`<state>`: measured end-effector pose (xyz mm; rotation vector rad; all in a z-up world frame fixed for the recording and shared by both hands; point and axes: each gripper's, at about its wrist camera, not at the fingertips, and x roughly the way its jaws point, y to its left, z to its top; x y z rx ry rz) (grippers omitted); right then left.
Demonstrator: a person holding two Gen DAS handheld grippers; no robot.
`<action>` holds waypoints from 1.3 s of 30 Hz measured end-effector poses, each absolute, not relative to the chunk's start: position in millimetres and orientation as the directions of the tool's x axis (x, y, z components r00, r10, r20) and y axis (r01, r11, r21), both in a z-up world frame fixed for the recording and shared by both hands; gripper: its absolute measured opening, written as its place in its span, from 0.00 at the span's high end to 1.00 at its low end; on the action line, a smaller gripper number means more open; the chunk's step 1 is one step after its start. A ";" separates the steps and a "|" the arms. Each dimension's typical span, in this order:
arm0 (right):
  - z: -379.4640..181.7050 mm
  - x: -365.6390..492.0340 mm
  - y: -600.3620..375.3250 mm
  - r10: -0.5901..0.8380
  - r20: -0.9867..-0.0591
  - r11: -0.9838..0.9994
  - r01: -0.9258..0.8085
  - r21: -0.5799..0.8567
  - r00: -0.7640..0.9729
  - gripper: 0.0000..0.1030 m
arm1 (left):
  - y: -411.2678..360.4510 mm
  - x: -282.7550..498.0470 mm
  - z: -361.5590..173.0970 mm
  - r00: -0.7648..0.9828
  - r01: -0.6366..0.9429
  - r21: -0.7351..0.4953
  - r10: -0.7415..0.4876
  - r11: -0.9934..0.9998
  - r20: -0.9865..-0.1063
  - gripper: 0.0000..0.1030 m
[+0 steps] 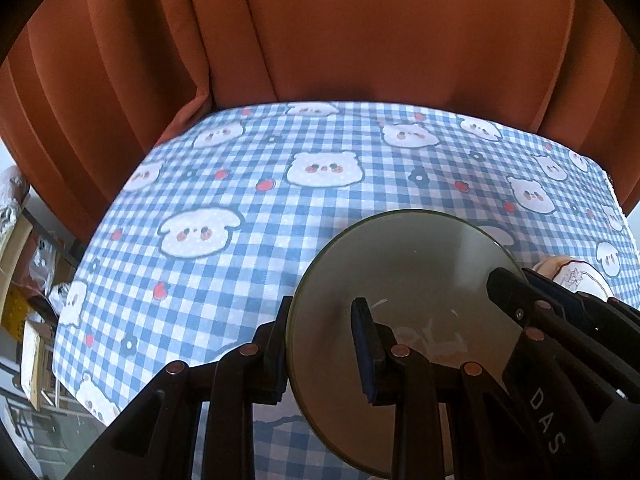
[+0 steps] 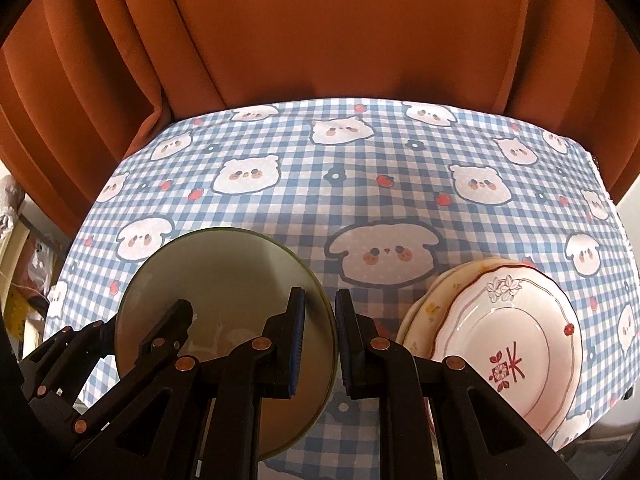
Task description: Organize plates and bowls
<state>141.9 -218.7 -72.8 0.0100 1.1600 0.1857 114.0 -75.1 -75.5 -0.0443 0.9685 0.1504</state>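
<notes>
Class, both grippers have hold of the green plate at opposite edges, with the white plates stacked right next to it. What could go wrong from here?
1. The left gripper and right gripper pinch only the rim of the green plate; if the hands move unevenly, it may twist free.
2. The stack of white plates sits close beside the right gripper, so a sideways swing might knock it.
3. That stack lies near the table edge.

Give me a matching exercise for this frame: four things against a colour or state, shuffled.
1 green plate
2 white plate
3 curtain
4 tablecloth

a rust orange
b clamped at its rim by the left gripper and right gripper
c blue checks with cartoon animal faces
d flower print, top of a stack

Pairs: 1-b, 2-d, 3-a, 4-c
</notes>
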 end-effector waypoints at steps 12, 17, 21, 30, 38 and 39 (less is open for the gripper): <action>-83.6 141.9 -214.2 0.147 -0.917 0.982 -0.162 0.092 0.370 0.82 | -76.9 111.7 -85.3 0.553 -0.151 0.050 0.126 0.987 -0.823 0.75; -84.8 137.6 -215.5 0.148 -0.907 0.982 -0.165 0.088 0.394 0.82 | -78.0 109.0 -86.6 0.570 -0.137 0.065 0.132 0.988 -0.811 0.75; -86.5 137.5 -215.9 0.154 -0.902 0.983 -0.153 0.100 0.403 0.79 | -80.4 111.0 -88.4 0.561 -0.125 0.069 0.128 0.990 -0.818 0.71; -91.0 139.0 -217.7 0.184 -0.912 0.981 -0.125 0.148 0.366 0.73 | -76.9 115.6 -89.7 0.535 -0.005 -0.031 -0.024 0.999 -0.844 0.40; -91.2 141.6 -215.9 0.126 -0.937 0.992 -0.041 0.119 0.327 0.69 | -68.3 128.8 -97.1 0.487 0.082 -0.140 -0.162 0.987 -0.858 0.31; -92.5 142.6 -216.0 0.116 -0.941 0.993 -0.026 0.114 0.318 0.60 | -66.3 131.6 -99.2 0.473 0.090 -0.155 -0.179 0.984 -0.862 0.31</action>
